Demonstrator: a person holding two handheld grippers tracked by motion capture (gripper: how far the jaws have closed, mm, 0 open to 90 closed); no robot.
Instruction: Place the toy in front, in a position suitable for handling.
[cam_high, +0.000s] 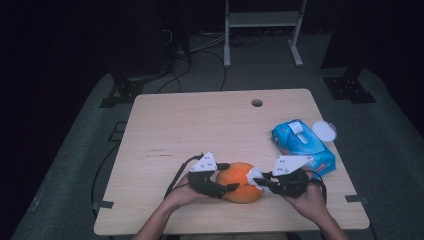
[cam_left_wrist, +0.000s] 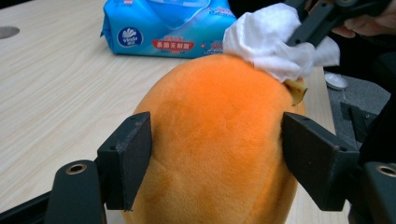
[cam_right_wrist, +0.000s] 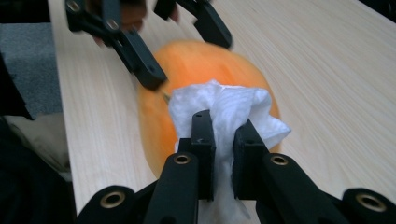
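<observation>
An orange plush toy (cam_high: 240, 182) lies near the table's front edge. My left gripper (cam_high: 231, 176) straddles its left end. In the left gripper view the two pads (cam_left_wrist: 130, 158) press against the sides of the plush (cam_left_wrist: 219, 121), so the left gripper (cam_left_wrist: 217, 158) is shut on it. My right gripper (cam_high: 260, 182) is shut on a crumpled white tissue (cam_high: 255, 175) and holds it against the toy's right end. In the right gripper view the tissue (cam_right_wrist: 224, 102) bulges out between the jaws of the right gripper (cam_right_wrist: 224, 135), resting on the plush (cam_right_wrist: 196, 65).
A blue pack of wipes (cam_high: 302, 145) lies to the right of the toy, with a round white lid (cam_high: 324, 131) beside it. A cable hole (cam_high: 257, 103) sits near the table's far edge. The wooden table top (cam_high: 190, 130) stretches left and back.
</observation>
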